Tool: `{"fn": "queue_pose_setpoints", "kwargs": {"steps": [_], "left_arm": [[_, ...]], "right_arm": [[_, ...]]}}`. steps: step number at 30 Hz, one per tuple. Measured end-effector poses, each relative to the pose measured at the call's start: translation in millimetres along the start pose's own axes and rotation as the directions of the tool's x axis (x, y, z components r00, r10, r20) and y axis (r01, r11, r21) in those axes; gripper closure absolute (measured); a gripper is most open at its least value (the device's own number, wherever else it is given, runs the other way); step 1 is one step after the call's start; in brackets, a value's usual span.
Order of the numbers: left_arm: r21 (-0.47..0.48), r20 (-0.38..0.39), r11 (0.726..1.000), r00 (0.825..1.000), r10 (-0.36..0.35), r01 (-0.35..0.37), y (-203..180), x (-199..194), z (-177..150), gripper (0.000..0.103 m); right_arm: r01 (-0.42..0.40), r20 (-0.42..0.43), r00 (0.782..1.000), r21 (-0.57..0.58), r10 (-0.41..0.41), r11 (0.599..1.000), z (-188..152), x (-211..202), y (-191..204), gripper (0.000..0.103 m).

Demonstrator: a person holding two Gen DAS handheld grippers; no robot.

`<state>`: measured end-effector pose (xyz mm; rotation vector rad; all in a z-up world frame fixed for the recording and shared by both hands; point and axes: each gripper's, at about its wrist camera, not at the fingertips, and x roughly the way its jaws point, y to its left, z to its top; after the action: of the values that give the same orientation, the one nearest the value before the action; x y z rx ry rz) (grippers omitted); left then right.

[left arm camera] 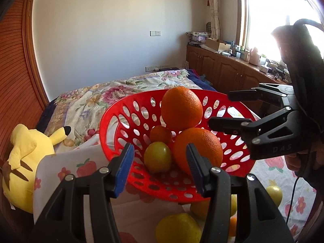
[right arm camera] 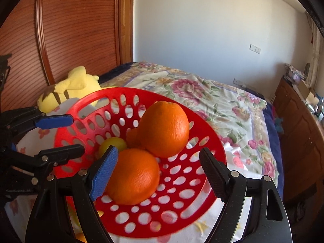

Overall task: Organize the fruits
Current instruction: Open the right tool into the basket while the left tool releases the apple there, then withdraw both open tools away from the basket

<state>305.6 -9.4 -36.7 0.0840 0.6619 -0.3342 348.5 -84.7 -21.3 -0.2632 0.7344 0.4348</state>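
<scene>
A red perforated basket [left arm camera: 113,121] [right arm camera: 210,141] sits tilted on the bed. It holds two large oranges [left arm camera: 181,108] [right arm camera: 165,128], the lower one [left arm camera: 197,148] [right arm camera: 133,179], a small orange [left arm camera: 160,134] and a yellow-green fruit [left arm camera: 158,159] [right arm camera: 112,143]. My left gripper [left arm camera: 160,162] is open and empty at the basket's near rim; it also shows in the right wrist view [right arm camera: 60,135]. My right gripper [right arm camera: 160,172] is open and empty over the basket, beside the lower orange; it also shows in the left wrist view [left arm camera: 224,109]. Loose yellow fruits [left arm camera: 178,227] [left arm camera: 274,193] lie on the cloth below.
A yellow Pikachu plush [left arm camera: 24,162] [right arm camera: 70,87] lies left of the basket by the wooden wardrobe [right arm camera: 70,30]. A floral bedspread [right arm camera: 212,101] covers the bed. A strawberry-print cloth [left arm camera: 283,170] lies under the fruit. A wooden cabinet [left arm camera: 222,68] with clutter stands under the window.
</scene>
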Motion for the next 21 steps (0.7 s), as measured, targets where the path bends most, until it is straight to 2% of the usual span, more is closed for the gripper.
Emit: {"fn": "queue_pose_setpoints", "kwargs": {"steps": [10,21], "left_arm": [[-0.032,0.042,0.999,0.999,0.014,-0.013,-3,-48,-30,0.048],[-0.043,0.010,0.999,1.000,-0.014,0.014,-22,-74,-79,0.046]], "right_arm": [[-0.006,0.066,0.998,0.038,0.003,0.999,-34,-57,18,0.018],[0.010,0.052,0.999,0.099,-0.016,0.995,-87,-90,33,0.019]]}}
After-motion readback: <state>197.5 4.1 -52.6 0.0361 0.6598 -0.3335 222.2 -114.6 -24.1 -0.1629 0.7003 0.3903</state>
